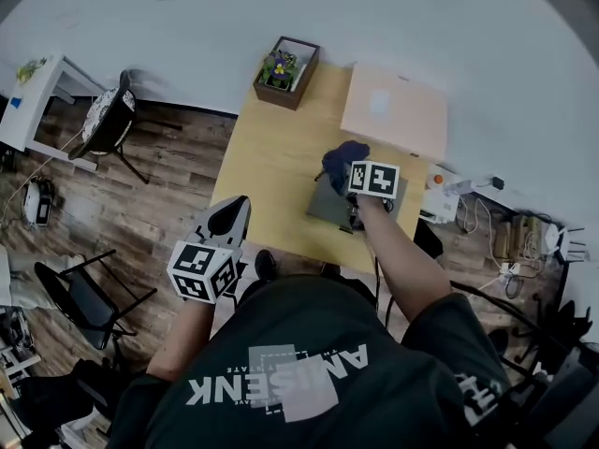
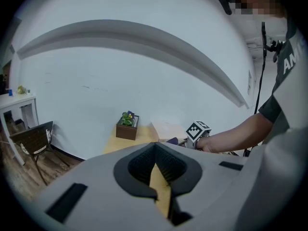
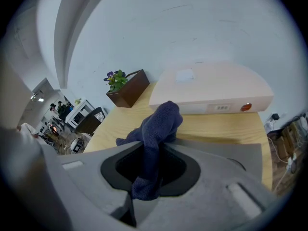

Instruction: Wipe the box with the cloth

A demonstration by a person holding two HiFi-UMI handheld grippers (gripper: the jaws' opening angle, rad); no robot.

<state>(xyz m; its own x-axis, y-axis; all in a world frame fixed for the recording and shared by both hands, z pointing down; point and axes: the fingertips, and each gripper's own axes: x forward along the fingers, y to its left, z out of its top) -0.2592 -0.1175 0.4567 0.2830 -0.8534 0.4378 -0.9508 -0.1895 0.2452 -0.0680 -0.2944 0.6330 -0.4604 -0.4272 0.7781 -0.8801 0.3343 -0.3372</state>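
A pale pink flat box [image 1: 393, 110] lies at the far right of the yellow wooden table [image 1: 271, 176]; in the right gripper view the box [image 3: 211, 88] stretches across the table just beyond the jaws. My right gripper [image 1: 341, 180] is shut on a dark blue cloth [image 1: 343, 160], which bunches up out of the jaws [image 3: 161, 121] a short way in front of the box, apart from it. My left gripper [image 1: 234, 206] hovers off the table's near left corner, shut with nothing in it [image 2: 155, 147].
A brown planter with purple flowers [image 1: 285, 71] stands at the table's far left corner. Chairs [image 1: 110, 124] and a white desk [image 1: 33, 96] stand on the wood floor to the left. Cables and a power strip [image 1: 505, 241] lie at the right.
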